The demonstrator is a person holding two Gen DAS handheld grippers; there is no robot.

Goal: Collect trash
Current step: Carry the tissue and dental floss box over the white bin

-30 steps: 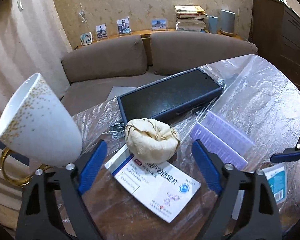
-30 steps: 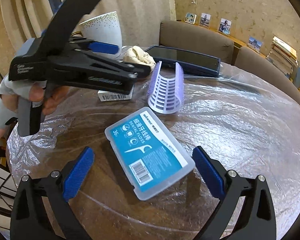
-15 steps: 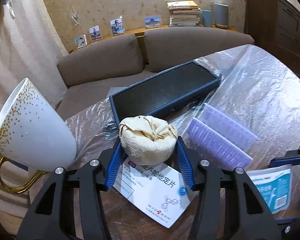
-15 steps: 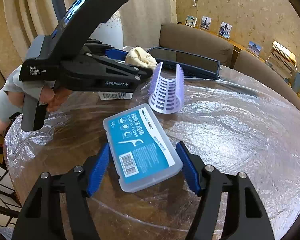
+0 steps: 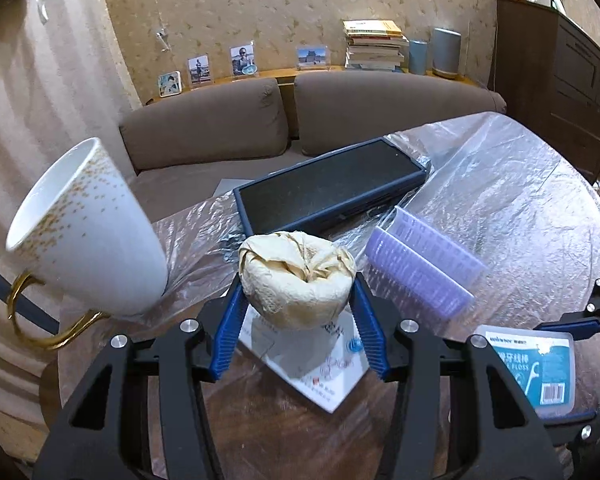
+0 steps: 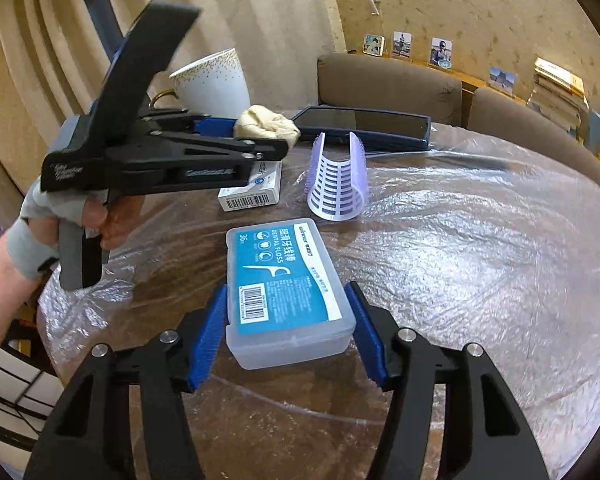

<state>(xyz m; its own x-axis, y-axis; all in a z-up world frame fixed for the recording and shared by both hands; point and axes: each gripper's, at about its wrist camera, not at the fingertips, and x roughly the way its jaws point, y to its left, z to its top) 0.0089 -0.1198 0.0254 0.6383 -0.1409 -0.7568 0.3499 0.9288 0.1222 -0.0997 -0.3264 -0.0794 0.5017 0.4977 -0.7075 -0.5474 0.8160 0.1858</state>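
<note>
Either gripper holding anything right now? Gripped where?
Left gripper is shut on the crumpled paper wad, pads on its left and right sides. Right gripper is shut on the dental floss box, clamping the long sides at its near end.

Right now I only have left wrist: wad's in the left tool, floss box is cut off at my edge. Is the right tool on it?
Observer: Yes. In the right wrist view the right tool has a blue pad against each long side of the dental floss box.
Operator: Wad clear of the medicine box? Can't judge height from here.
Observer: Seen from the side, the paper wad looks raised above the medicine box, not resting on it.
Operator: Roller crowding the floss box?
Observer: No. The purple hair roller lies apart from it, with a strip of plastic-covered table between them.
</note>
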